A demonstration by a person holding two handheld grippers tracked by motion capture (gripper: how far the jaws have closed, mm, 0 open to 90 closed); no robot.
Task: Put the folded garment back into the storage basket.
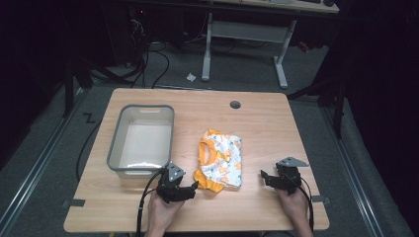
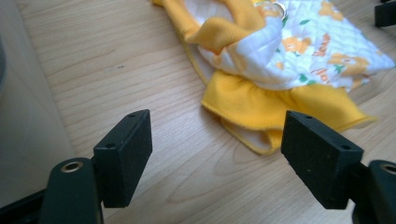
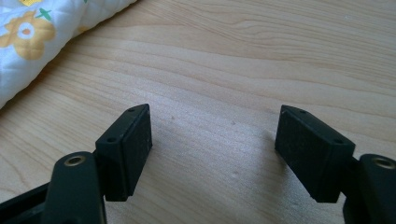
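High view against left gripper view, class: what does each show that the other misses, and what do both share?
High view alone: the grey-rimmed white plastic tub and the right gripper, open. Left gripper view alone: the left gripper, open, with bare wood between its fingers. Shared: the folded yellow-and-white flowered quilted garment on the light wooden table.

The garment (image 2: 299, 51), in the upper right of the left gripper view, carries small orange-red printed words among its orange flowers. They look like "love", yet they are too blurred and tilted to read for certain. Nothing else in the frames bears any legible text, label or number.
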